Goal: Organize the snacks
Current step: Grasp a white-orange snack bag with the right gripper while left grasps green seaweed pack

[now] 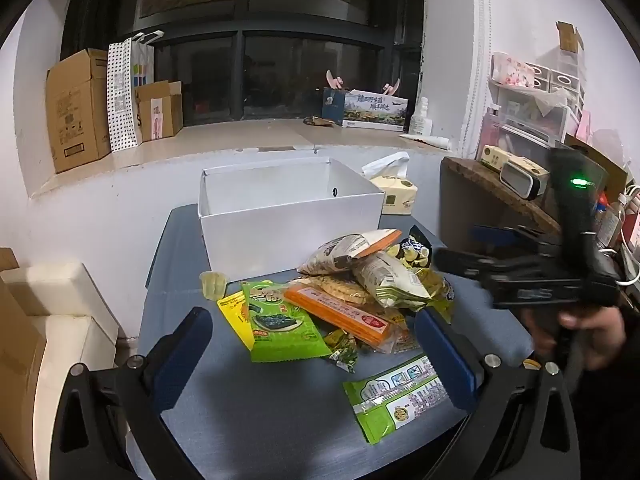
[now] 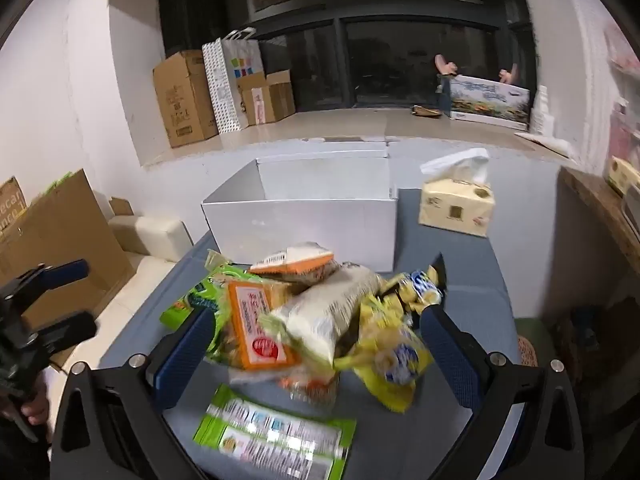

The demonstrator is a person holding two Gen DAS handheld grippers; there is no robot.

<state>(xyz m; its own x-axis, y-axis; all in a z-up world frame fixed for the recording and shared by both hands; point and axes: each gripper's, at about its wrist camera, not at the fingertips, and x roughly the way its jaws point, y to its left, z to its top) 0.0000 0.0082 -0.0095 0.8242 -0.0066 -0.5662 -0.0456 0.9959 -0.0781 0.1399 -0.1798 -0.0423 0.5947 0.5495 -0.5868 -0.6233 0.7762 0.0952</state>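
A pile of snack packets (image 1: pixel 352 288) lies on the grey table (image 1: pixel 248 420) in front of an open white box (image 1: pixel 288 208). It holds a green seaweed pack (image 1: pixel 280 320), an orange packet (image 1: pixel 340 312) and a white pouch (image 1: pixel 388 280). A green packet (image 1: pixel 400 396) lies apart, nearer me. My left gripper (image 1: pixel 316 344) is open and empty, hovering before the pile. My right gripper (image 2: pixel 320 344) is open and empty, straddling the pile (image 2: pixel 320 320); it also shows in the left wrist view (image 1: pixel 460 248). The white box (image 2: pixel 304 216) is empty as far as I see.
A tissue box (image 2: pixel 456 208) stands right of the white box. Cardboard boxes (image 1: pixel 76 112) and a paper bag (image 1: pixel 128 92) sit on the window ledge. A wooden shelf (image 1: pixel 488 184) with clutter is on the right. Cream blocks (image 1: pixel 60 320) lie left of the table.
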